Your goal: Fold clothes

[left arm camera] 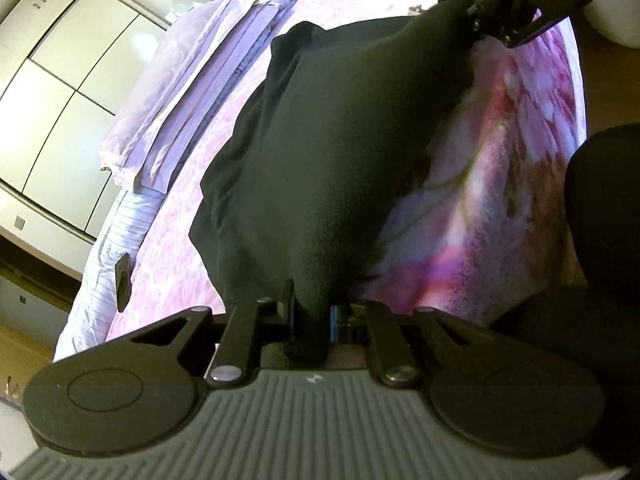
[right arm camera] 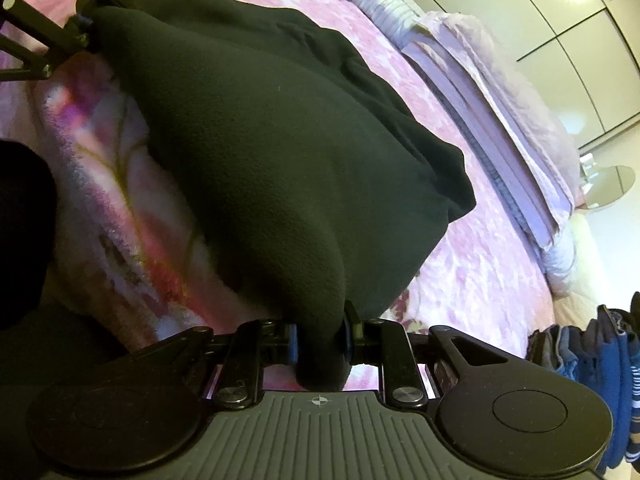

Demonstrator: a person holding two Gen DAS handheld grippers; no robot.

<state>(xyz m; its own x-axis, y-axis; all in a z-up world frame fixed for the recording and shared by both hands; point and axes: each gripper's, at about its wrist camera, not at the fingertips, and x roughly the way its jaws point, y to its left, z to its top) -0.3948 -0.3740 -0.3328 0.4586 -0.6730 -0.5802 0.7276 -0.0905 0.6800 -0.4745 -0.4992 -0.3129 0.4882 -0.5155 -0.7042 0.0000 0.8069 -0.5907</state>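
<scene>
A black fleece garment (left arm camera: 320, 152) hangs stretched between both grippers above a pink flowered bed. My left gripper (left arm camera: 312, 316) is shut on one bunched corner of it. My right gripper (right arm camera: 320, 340) is shut on the other corner, and it shows in the left wrist view at the top right (left arm camera: 480, 28). The left gripper shows in the right wrist view at the top left (right arm camera: 80, 24). The same garment (right arm camera: 280, 152) sags in the middle, and its far end rests folded on the bed.
The pink flowered bedspread (left arm camera: 480, 208) lies under the garment. Folded lilac bedding (left arm camera: 176, 112) lies along the far side of the bed. White wardrobe doors (left arm camera: 60, 80) stand behind. A pile of blue clothes (right arm camera: 600, 352) lies at the right. A dark flat object (left arm camera: 123, 280) lies on the bed.
</scene>
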